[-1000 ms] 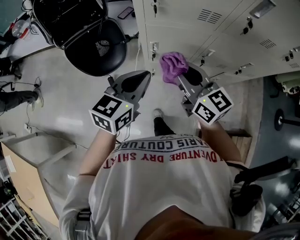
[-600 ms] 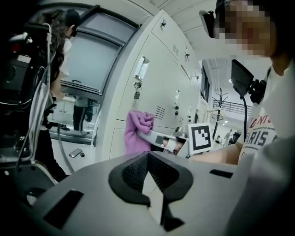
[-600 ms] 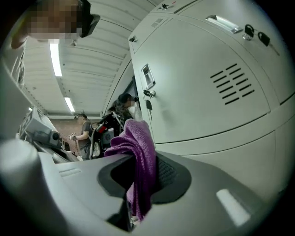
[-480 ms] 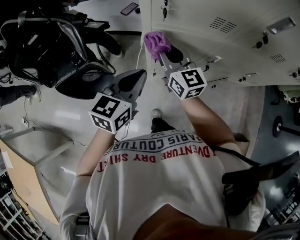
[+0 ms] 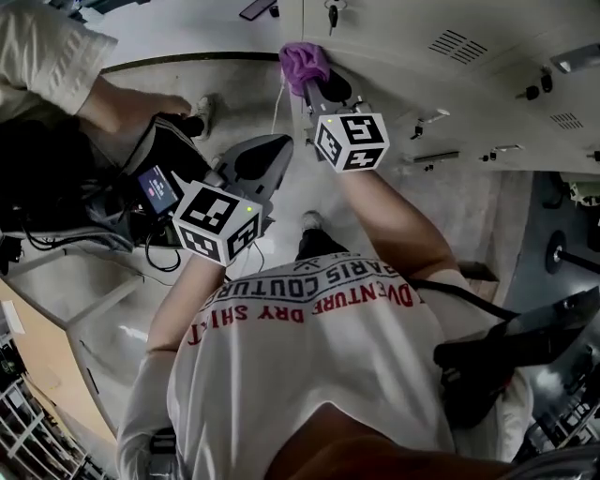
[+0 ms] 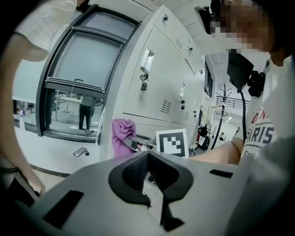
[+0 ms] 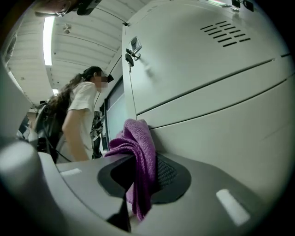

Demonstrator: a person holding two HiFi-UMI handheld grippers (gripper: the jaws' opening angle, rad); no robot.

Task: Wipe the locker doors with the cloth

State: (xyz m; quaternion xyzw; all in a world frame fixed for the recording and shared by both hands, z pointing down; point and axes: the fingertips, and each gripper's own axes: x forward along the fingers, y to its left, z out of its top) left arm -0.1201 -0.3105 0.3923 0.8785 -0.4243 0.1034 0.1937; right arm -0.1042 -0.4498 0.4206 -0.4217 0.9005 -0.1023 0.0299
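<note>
My right gripper (image 5: 311, 84) is shut on a purple cloth (image 5: 302, 64) and holds it against the pale grey locker door (image 5: 394, 42), near the lockers' left edge. In the right gripper view the cloth (image 7: 138, 154) bunches out of the right gripper (image 7: 137, 186) and touches the locker door (image 7: 207, 87) just below a horizontal seam. My left gripper (image 5: 261, 161) hangs lower and to the left, away from the lockers, shut with nothing in it. The left gripper view shows the left gripper (image 6: 150, 182), the cloth (image 6: 122, 135) and the lockers (image 6: 166, 87) beyond.
A person in a white top (image 5: 52, 52) stands at the upper left, beside black gear with a lit screen (image 5: 155, 187). A key hangs in a lock (image 5: 330, 13) above the cloth. A phone (image 6: 79, 151) lies on the floor before a glazed door (image 6: 76, 78).
My right gripper has carried the cloth up and left along the locker fronts to their left edge. A person has come into view at the upper left. The left gripper has barely moved.
</note>
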